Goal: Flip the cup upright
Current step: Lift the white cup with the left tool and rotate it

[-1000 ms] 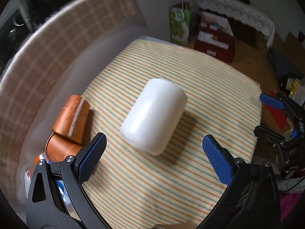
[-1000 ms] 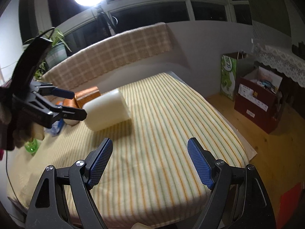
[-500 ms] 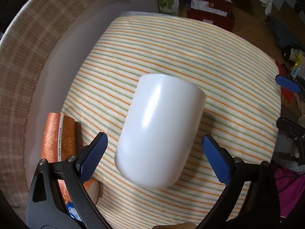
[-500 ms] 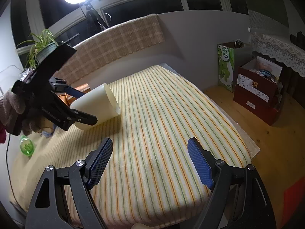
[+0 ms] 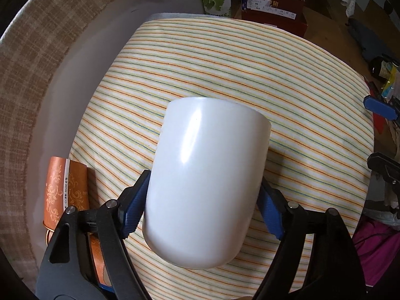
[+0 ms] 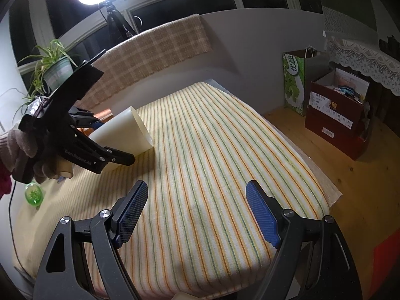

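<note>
We see the striped yellow, orange and green cloth-covered worktop (image 6: pixel 225 162) filling both views. On it, near its window-side edge, the smooth white plastic cup (image 5: pixel 205 175) lies on its side, closed base toward the left wrist camera and mouth pointing away. Our left claw (image 5: pixel 201 205) is clenched on the cup, blue pads (image 5: pixel 132 210) pressed against both flanks near the base; from the right wrist view its black frame reads "GenRobot.AI". Our right claw (image 6: pixel 197 215) hangs released, fingers wide apart, well apart from the cup. Just beside the cup lies an orange canister with gold scrollwork (image 5: pixel 66 190); its small lettering is too fine to read.
</note>
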Motion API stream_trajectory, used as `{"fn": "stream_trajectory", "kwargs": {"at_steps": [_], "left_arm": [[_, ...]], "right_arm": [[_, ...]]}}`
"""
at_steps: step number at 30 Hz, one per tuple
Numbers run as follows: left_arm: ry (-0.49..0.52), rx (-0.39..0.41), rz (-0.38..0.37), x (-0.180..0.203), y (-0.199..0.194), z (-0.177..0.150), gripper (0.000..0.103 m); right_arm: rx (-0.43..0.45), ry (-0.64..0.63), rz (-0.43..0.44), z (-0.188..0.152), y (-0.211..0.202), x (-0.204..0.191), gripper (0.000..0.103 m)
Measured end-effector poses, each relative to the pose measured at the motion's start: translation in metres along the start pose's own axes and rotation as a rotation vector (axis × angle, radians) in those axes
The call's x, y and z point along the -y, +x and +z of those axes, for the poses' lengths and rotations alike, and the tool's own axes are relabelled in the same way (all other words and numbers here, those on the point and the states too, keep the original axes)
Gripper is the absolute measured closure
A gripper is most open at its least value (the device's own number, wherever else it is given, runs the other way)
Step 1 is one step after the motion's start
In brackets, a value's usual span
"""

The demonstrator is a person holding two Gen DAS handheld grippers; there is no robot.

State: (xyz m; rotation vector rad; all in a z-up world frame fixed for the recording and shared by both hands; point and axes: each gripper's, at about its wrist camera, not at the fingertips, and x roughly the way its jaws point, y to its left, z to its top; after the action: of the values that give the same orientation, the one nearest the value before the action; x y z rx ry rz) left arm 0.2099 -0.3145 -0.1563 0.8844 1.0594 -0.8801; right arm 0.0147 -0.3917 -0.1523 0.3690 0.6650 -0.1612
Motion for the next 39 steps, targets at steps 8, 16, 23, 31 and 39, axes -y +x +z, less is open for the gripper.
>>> {"fn": "stream_trajectory", "kwargs": {"at_steps": [8,16,23,31,39], "left_arm": [[-0.099,0.047,0.013,0.000,-0.014,-0.034,0.022],[-0.276,0.108,0.019,-0.001,-0.042,-0.095,0.022],[-0.452,0.172,0.027,0.010,-0.074,-0.160,0.022],[-0.727,0.225,0.080,0.011,-0.091,-0.221,0.022],[-1.066,0.316,-0.012,-0.007,-0.087,-0.254,0.022]], "right_arm": [[0.007,-0.020,0.008,0.002,-0.005,-0.007,0.022],[0.021,-0.063,0.028,0.002,-0.012,-0.025,0.022],[0.017,-0.110,0.064,0.000,-0.014,-0.046,0.022],[-0.004,-0.166,0.112,-0.005,-0.009,-0.076,0.022],[-0.056,-0.184,0.165,-0.009,0.001,-0.099,0.022]]}}
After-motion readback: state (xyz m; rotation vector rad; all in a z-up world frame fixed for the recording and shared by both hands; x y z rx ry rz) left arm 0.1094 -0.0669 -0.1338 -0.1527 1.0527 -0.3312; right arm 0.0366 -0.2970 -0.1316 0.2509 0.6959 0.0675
